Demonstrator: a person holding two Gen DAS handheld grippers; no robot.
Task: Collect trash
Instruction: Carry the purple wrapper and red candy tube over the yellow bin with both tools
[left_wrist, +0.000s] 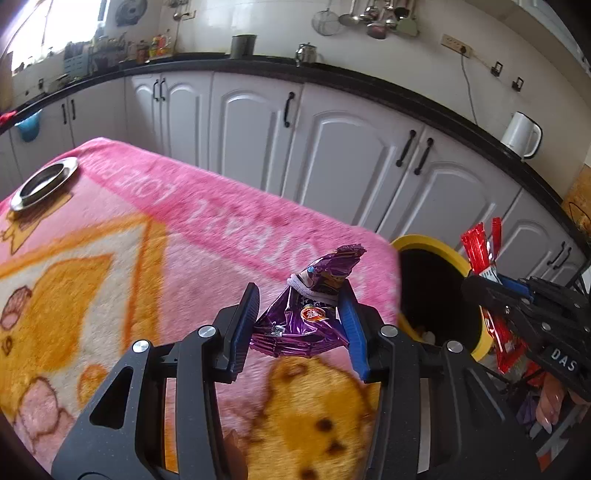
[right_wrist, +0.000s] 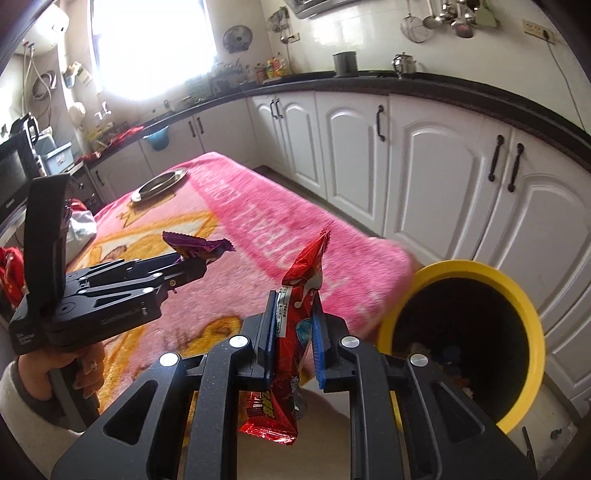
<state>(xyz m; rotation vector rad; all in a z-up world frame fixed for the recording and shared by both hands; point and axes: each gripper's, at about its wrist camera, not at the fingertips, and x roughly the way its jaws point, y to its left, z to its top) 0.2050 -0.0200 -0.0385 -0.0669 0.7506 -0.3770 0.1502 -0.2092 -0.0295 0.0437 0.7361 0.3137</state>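
My left gripper (left_wrist: 301, 321) is shut on a crumpled purple wrapper (left_wrist: 306, 317), held above the pink blanket-covered table (left_wrist: 184, 229) near its right edge. It shows in the right wrist view (right_wrist: 192, 264) too, with the purple wrapper (right_wrist: 195, 247) in its tips. My right gripper (right_wrist: 293, 332) is shut on a red snack wrapper (right_wrist: 299, 295), held upright just left of the yellow-rimmed trash bin (right_wrist: 517, 302). In the left wrist view the right gripper (left_wrist: 480, 284) holds the red wrapper (left_wrist: 480, 247) over the bin (left_wrist: 439, 247), which has some trash inside.
A steel dish (left_wrist: 44, 182) sits at the far corner of the table, also in the right wrist view (right_wrist: 160, 184). White cabinets (right_wrist: 443, 166) under a black counter run behind the table and bin. A white kettle (left_wrist: 521, 134) stands on the counter.
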